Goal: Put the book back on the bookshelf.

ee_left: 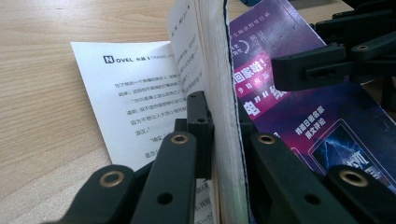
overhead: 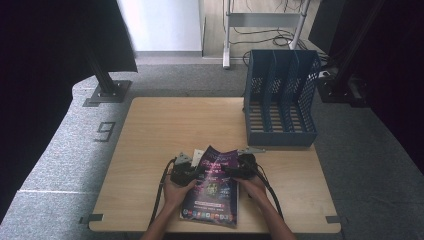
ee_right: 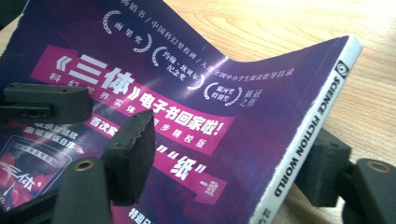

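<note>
Magazine point(overhead: 212, 187) sits at the table's point(overhead: 150, 130) near edge, held between both grippers. Left gripper point(ee_left: 223, 133) is clamped on the page edge; right gripper point(ee_right: 229, 156) straddles the spine, jaws wide, not pressing. Risk — cover buckles or loose pages tear out if the left pulls before the right bites.

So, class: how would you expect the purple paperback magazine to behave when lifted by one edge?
Probably floppy: the magazine has a cover that already bows in the right gripper view. Its pages may fan open, as some do beside the left gripper. Likely light for its size, being thin.
</note>
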Motion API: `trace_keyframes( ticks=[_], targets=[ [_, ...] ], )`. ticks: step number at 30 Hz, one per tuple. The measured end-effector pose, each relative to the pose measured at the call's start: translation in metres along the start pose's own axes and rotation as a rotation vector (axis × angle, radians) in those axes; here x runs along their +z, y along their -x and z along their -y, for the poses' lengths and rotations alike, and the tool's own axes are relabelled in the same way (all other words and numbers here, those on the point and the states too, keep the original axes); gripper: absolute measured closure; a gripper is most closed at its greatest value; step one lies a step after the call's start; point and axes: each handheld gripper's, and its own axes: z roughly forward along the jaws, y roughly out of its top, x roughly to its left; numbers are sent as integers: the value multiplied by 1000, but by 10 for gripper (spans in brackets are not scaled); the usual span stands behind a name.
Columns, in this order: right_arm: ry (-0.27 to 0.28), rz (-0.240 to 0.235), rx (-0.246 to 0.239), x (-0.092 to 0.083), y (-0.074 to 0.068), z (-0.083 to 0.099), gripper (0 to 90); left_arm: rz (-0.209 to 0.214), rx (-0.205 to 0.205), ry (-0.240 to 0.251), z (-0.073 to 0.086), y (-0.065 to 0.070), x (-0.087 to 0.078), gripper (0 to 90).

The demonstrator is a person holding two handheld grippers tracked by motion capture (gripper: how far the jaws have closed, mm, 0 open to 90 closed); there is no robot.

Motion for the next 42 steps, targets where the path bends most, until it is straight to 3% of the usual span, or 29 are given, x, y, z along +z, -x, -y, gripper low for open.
trace_keyframes(
  ticks=[18,28,35,42],
  targets=[
    [6,-11,-10,-3,3,0,462,-1,0,2,0,0,0,840],
    [1,-43,-17,-8,4,-1,535,0,-2,0,0,0,0,839],
    [-4,-29,-29,-8,4,0,625,-2,-2,0,0,0,0,839],
    [6,-43,-28,-9,5,0,652,4,-7,1,0,-1,-1,833]
  ],
)
